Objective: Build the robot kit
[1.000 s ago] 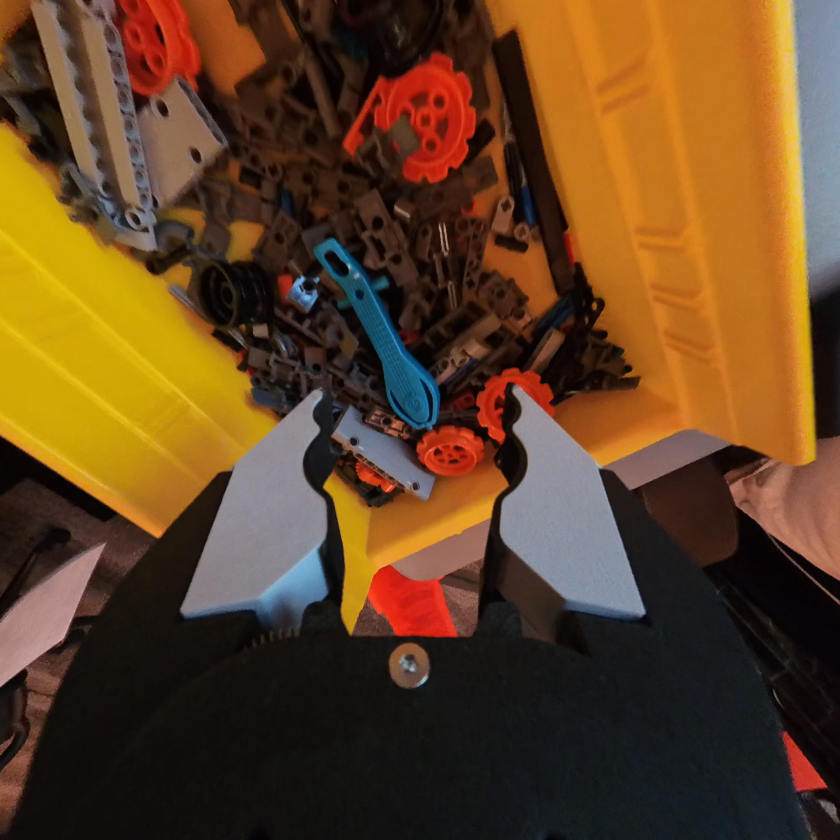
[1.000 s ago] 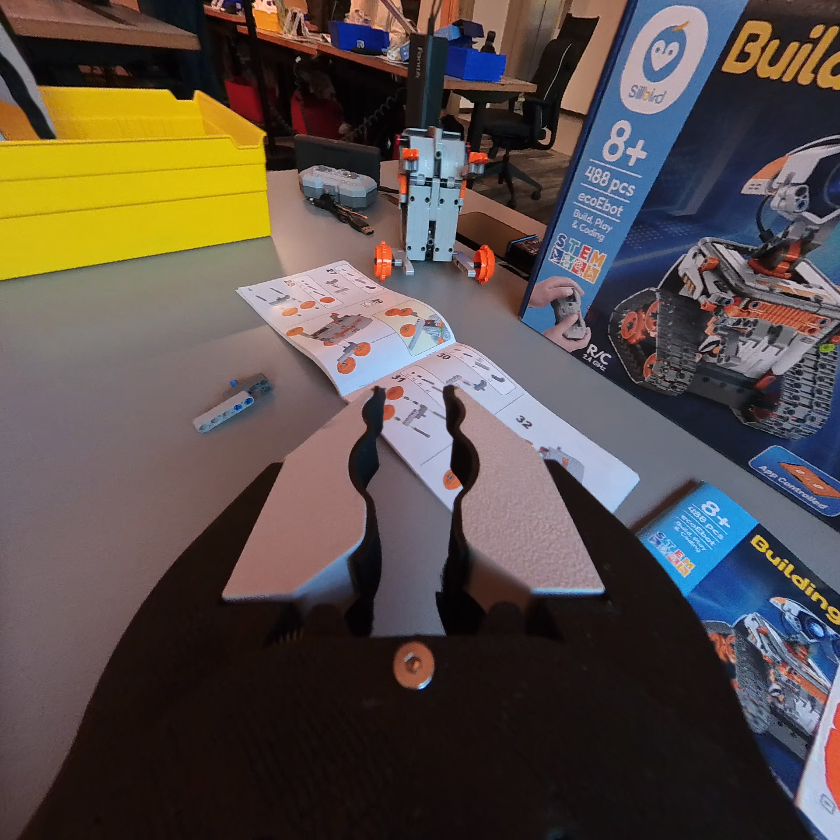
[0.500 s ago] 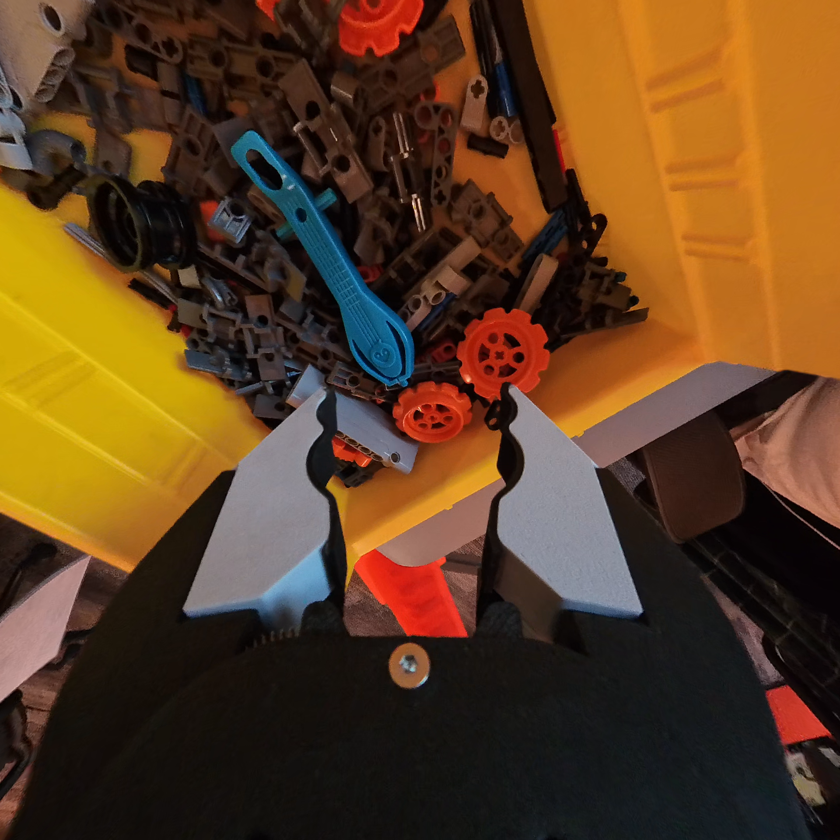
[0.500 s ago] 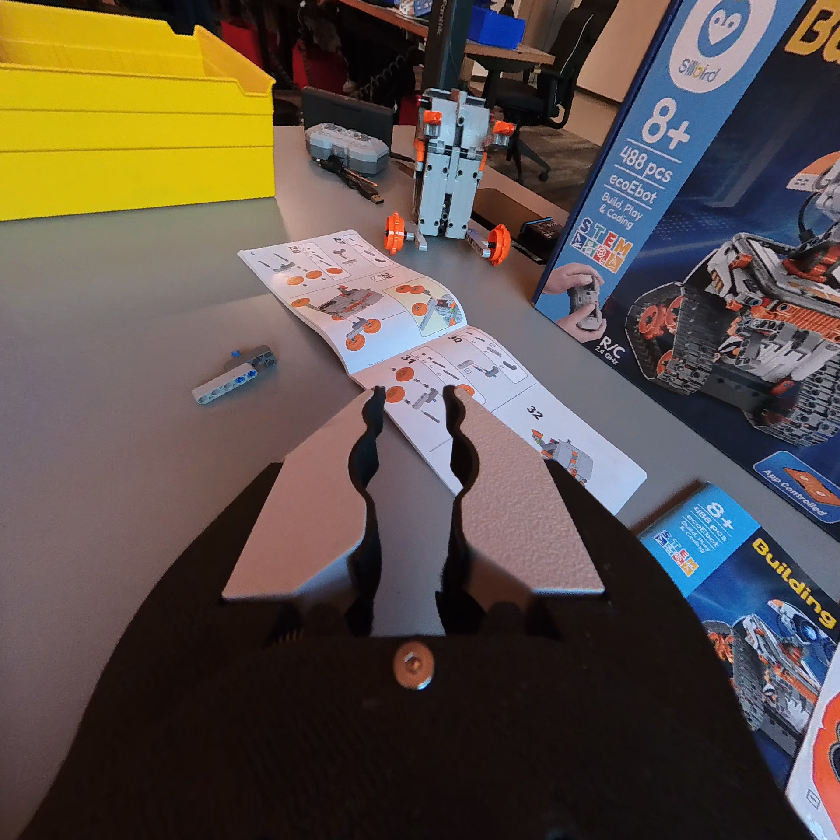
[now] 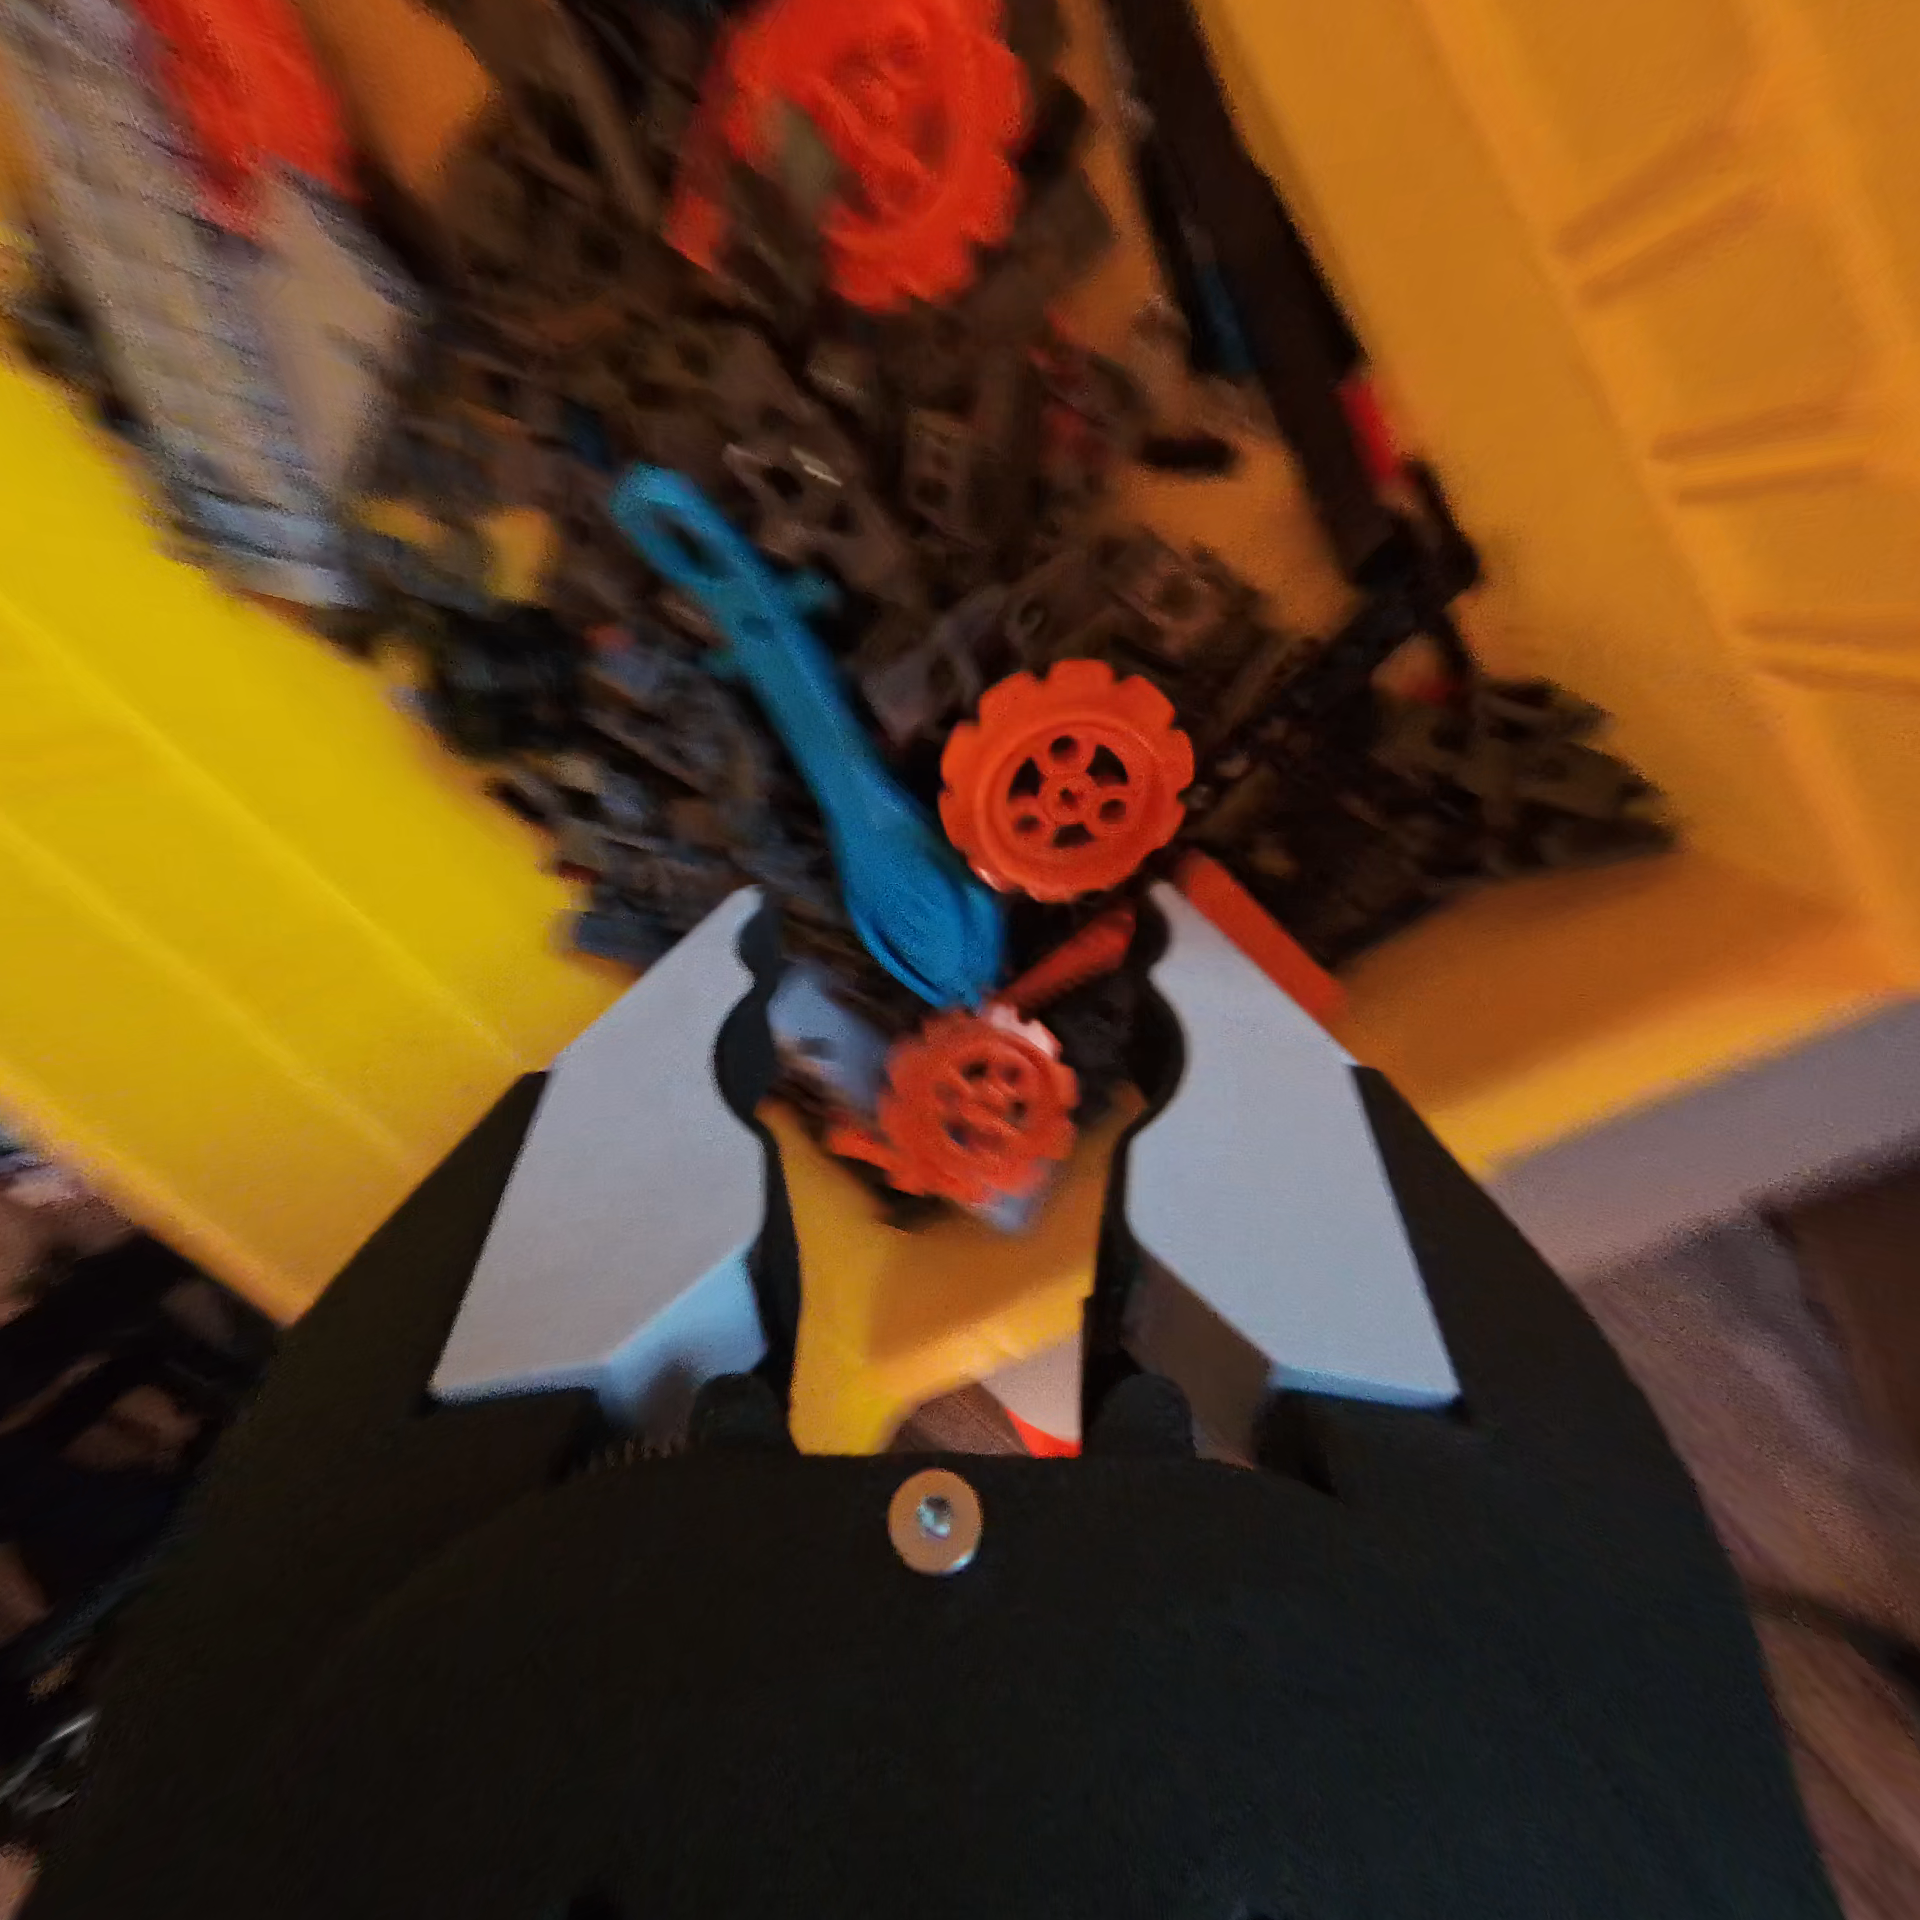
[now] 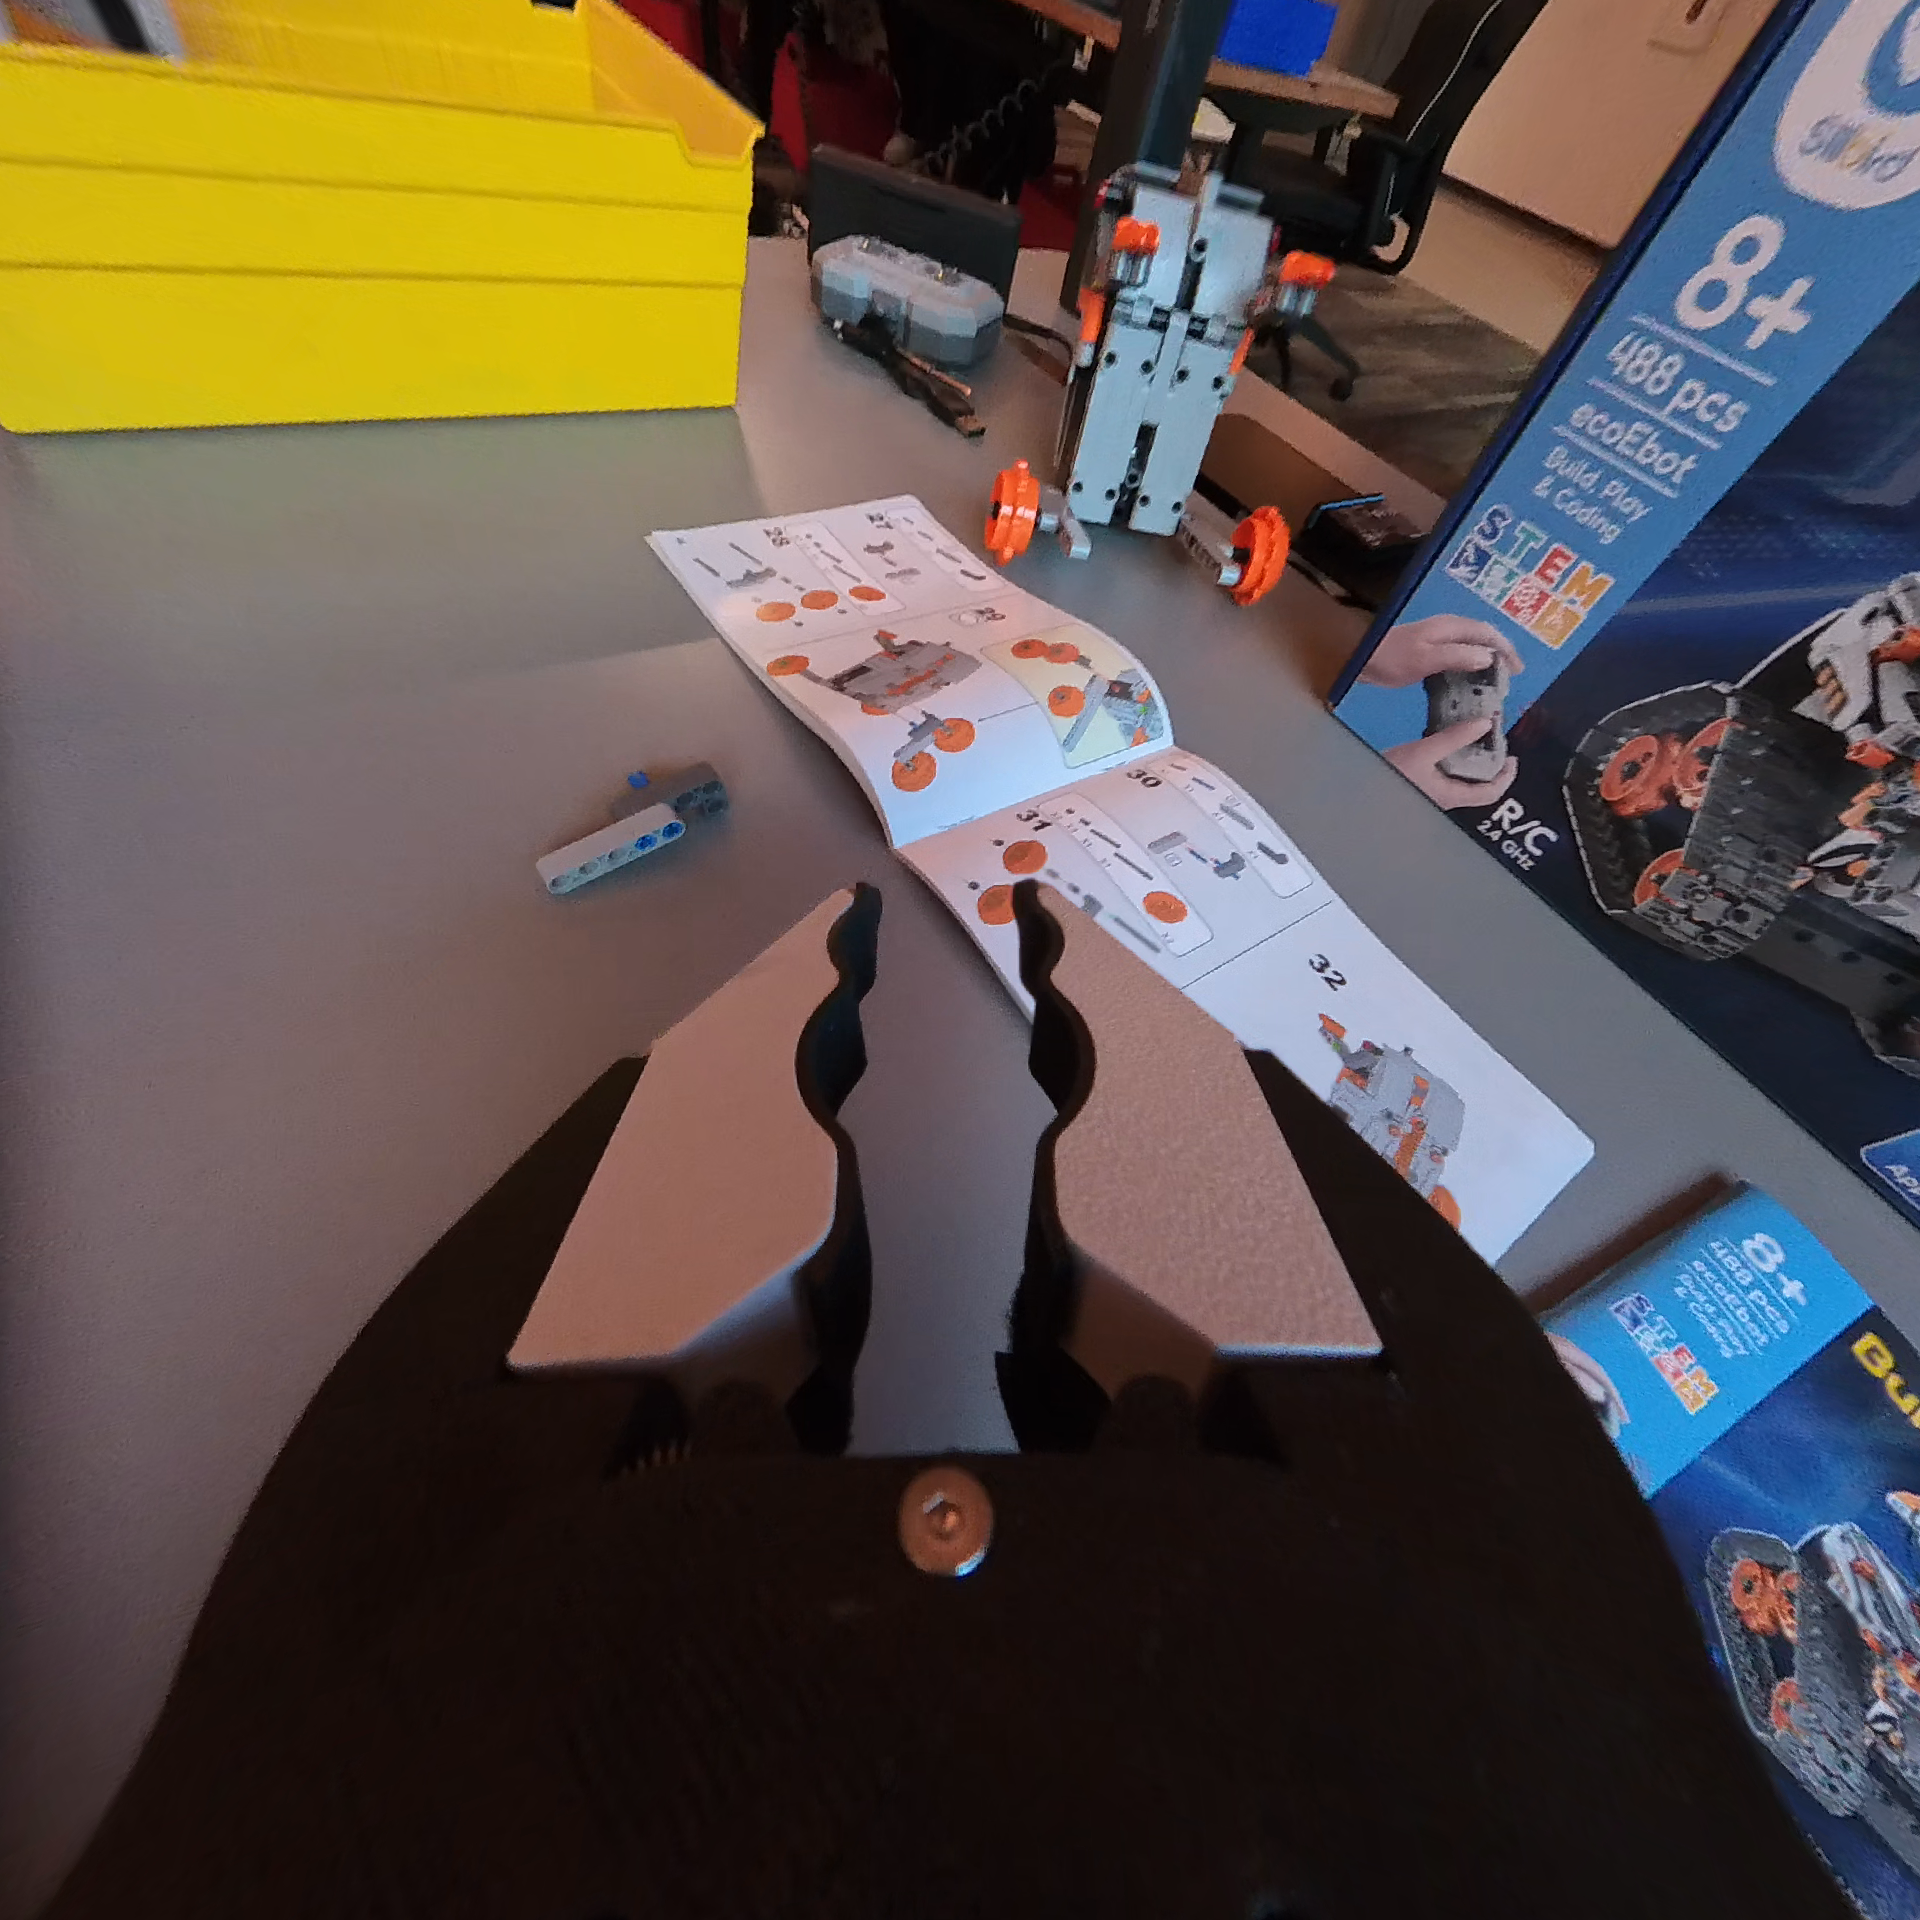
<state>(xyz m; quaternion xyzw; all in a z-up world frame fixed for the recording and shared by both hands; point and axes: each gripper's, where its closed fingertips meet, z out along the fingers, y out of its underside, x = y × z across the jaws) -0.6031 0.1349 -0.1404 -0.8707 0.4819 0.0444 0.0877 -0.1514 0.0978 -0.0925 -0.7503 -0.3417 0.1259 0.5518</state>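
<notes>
In the blurred left wrist view, the left gripper is gaping wide, grasping nothing, over a yellow plastic bin of dark building pieces, a small orange toothed wheel lying between its fingers and a blue plastic tool at twelve o'clock. In the right wrist view, the right gripper is hovering narrowly parted and empty above a matte grey table in an office room, an open paper instruction booklet lying at one o'clock and a small grey beam piece at eleven.

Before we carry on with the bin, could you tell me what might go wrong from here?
The left gripper is open over a crowded heap; closing could catch the blue tool along with the small orange wheel. The left view is blurred, so aim may be off. Parts lie near the yellow bin edge and might spill.
</notes>
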